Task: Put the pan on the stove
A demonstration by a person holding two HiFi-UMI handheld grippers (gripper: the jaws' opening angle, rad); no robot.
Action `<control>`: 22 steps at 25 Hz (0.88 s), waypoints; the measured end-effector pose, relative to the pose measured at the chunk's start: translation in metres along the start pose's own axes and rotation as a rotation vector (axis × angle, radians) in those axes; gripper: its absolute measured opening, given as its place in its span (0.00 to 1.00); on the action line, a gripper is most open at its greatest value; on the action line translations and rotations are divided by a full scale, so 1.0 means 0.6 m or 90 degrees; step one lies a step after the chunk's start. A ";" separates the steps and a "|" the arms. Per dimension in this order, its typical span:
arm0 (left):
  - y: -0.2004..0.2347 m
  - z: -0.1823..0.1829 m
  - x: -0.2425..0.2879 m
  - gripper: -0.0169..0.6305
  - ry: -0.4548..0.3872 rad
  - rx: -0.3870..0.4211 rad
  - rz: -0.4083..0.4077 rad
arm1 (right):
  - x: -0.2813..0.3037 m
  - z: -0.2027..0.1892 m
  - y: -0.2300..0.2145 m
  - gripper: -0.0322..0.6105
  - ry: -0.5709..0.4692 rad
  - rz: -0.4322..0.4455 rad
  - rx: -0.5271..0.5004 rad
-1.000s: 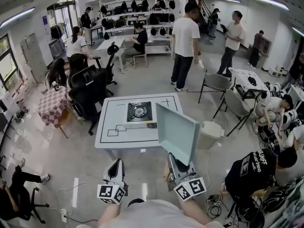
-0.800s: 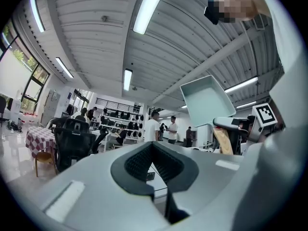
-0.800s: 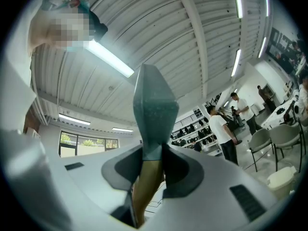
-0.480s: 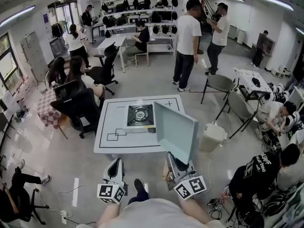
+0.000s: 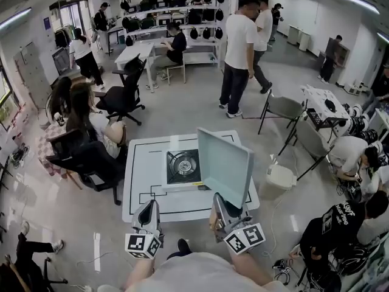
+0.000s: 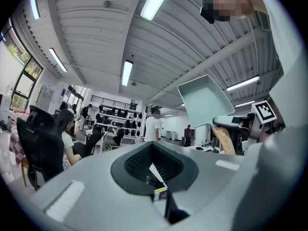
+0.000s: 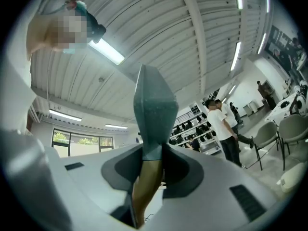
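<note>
The pan (image 5: 225,166) is pale green and square. It stands upright in the air over the near right corner of the white table (image 5: 146,163). My right gripper (image 5: 223,210) is shut on its wooden handle (image 7: 144,186), with the pan body (image 7: 153,109) rising straight above the jaws. A portable gas stove (image 5: 184,166) with a black burner sits in the middle of the table, just left of the pan. My left gripper (image 5: 148,213) hangs beside the right one at the table's near edge, shut and holding nothing. The left gripper view shows the pan (image 6: 204,100) from the side.
Black office chairs (image 5: 85,157) with seated people stand close to the table's left side. A white bin (image 5: 281,178) and grey folding chairs (image 5: 282,108) stand to the right. People (image 5: 240,47) stand beyond the table.
The table and stove have come nearer and now lie right under the grippers. The pan stays upright in the right gripper. A person at the back has walked away.
</note>
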State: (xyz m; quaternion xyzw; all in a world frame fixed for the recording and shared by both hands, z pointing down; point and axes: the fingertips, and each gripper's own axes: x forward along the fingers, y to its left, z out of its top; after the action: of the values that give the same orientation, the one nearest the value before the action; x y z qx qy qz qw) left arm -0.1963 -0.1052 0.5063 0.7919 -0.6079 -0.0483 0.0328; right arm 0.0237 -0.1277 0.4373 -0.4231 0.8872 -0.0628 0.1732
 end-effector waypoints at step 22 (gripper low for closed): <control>0.118 -0.023 0.215 0.04 0.022 -0.024 0.025 | 0.224 -0.075 -0.109 0.23 0.071 0.060 0.090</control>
State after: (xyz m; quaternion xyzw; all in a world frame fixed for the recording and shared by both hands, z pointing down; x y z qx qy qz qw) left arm -0.2298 -0.2484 0.5231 0.7798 -0.6215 -0.0454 0.0592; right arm -0.0232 -0.2747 0.4621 -0.3635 0.9077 -0.1400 0.1559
